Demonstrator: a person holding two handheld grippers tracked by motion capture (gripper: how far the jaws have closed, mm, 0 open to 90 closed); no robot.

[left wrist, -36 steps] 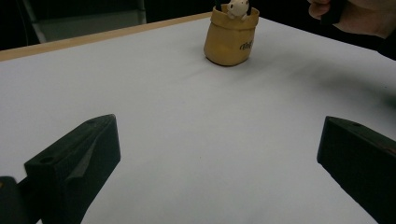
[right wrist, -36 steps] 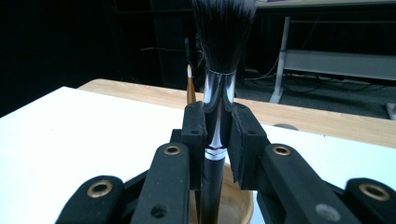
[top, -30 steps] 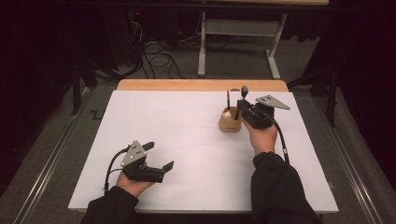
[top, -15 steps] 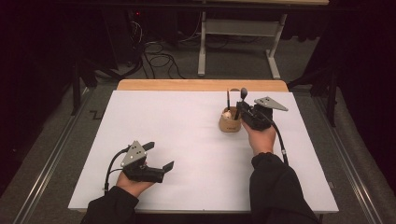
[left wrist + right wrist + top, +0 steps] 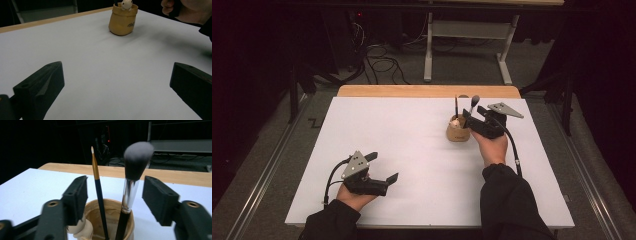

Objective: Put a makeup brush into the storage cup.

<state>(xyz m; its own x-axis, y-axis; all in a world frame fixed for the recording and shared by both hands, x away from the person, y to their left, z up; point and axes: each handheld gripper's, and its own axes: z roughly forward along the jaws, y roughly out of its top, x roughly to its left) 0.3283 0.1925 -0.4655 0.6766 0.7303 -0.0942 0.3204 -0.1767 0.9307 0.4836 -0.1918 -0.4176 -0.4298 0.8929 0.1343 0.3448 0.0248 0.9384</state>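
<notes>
**Brush set in the cup, jaws freed around it**

The right gripper (image 5: 115, 200) stood at the tan cup (image 5: 458, 133) toward the far right of the table (image 5: 412, 150); its jaws had just been opening, and in the right gripper view they stood apart on either side of the powder brush (image 5: 131, 187), neither pad pressing on it; the brush stood upright in the cup, close beside a thin dark brush (image 5: 98, 192) with a gold ferrule and a pale tip. The left gripper (image 5: 384, 169) rested near the table's front left, well apart from the cup, its jaws wide with nothing between them.

The powder brush looked light and stiff along its dark handle, with a shiny ferrule likely to be slippery and a soft grey head that would crush if pinched; the dark handle just below the ferrule seemed the best place for a grip. The cup looked small and light enough to tip under a sideways tug; a small pale figure (image 5: 126, 4) perched at its rim.

The table was a smooth, matte white sheet with a wooden strip along the far edge; beyond it lay a dim room with a grey floor, loose cables and the legs of another table.
</notes>
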